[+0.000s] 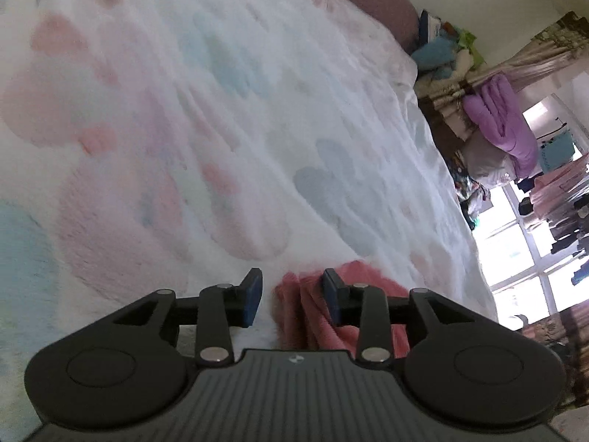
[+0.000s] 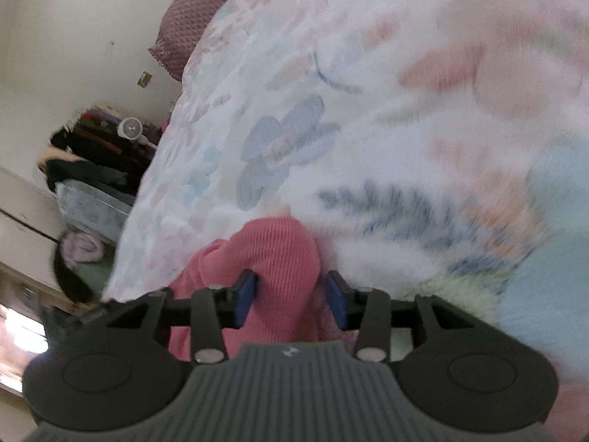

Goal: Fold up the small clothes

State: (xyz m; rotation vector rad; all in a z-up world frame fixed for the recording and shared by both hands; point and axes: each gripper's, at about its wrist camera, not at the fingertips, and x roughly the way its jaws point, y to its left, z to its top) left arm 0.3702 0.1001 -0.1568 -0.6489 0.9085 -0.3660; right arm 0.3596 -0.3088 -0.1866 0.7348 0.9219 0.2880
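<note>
- Pink garment (image 2: 272,258) was the piece you were working on; it lay bunched on the flowered bedspread (image 2: 368,129), close to the bed's edge.
- Your right gripper (image 2: 291,298) sat right over it, blue pads (image 2: 244,298) apart, with a ribbed fold of the cloth rising between them. The pads looked close to the fabric on both sides, but I could not tell whether either was touching it; nothing was pinched.
- Your left gripper (image 1: 292,296) was also spread wide. In the left wrist view the same pink garment (image 1: 313,313) lay crumpled beneath and between the fingers, more under the right-hand pad (image 1: 331,300) than the left one, which stood over bare bedspread (image 1: 257,110).
- Judging from that, you were at the pick-up step: both tools were placed at the cloth, neither had a hold, and no neat fold showed yet.
- The next move would have called for closing each pair of pads on a single edge or corner, not on a thick bunch, so the piece could be lifted and spread flat.
- Your left tool probably needed to shift toward the cloth before closing, or it would have caught only bedspread.
- The soft, fuzzy cover could easily have been nipped along with the garment, so a shallow bite seemed wise.
</note>
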